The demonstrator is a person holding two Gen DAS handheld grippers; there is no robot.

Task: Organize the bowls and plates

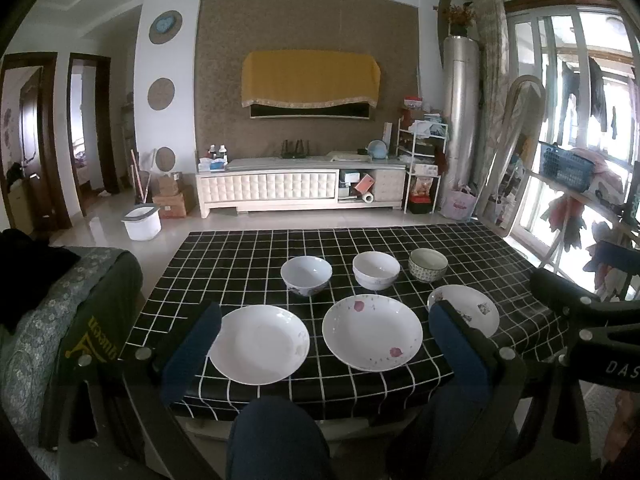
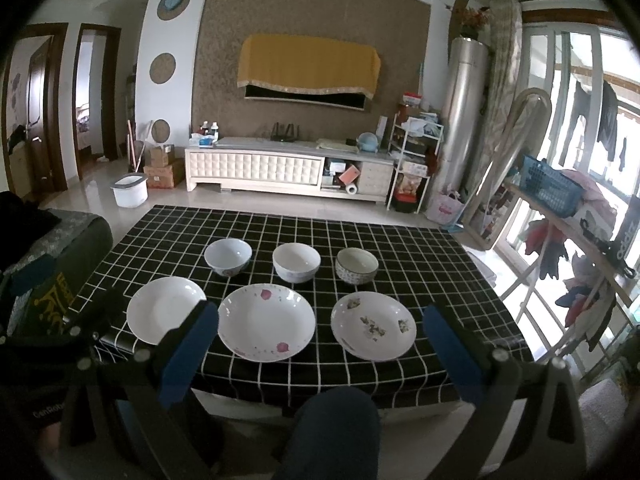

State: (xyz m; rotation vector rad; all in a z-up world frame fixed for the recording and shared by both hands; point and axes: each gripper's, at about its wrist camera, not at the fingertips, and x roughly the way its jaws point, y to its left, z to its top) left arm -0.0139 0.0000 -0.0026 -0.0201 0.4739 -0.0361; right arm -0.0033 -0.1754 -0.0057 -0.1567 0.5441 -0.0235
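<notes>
Three plates lie in a row along the near side of a black checked table (image 1: 240, 256) (image 2: 168, 232): a plain white plate (image 1: 260, 344) (image 2: 164, 308), a pink-petal plate (image 1: 372, 332) (image 2: 266, 322) and a grey-flower plate (image 1: 468, 308) (image 2: 374, 326). Behind them stand a white bowl with blue flowers (image 1: 306, 275) (image 2: 228, 257), a white bowl (image 1: 376, 270) (image 2: 296, 262) and a dark patterned bowl (image 1: 428, 265) (image 2: 357, 266). My left gripper (image 1: 326, 322) hangs open above the near edge, with nothing between its blue pads. My right gripper (image 2: 320, 324) is open too, held back from the plates.
A sofa arm with green cloth (image 1: 80, 320) (image 2: 48, 280) sits left of the table. A person's knees in blue trousers (image 1: 276, 436) (image 2: 332, 432) are below the near edge. A drying rack with clothes (image 1: 592, 216) (image 2: 580, 248) stands right. White bin (image 1: 141, 222) on the floor beyond.
</notes>
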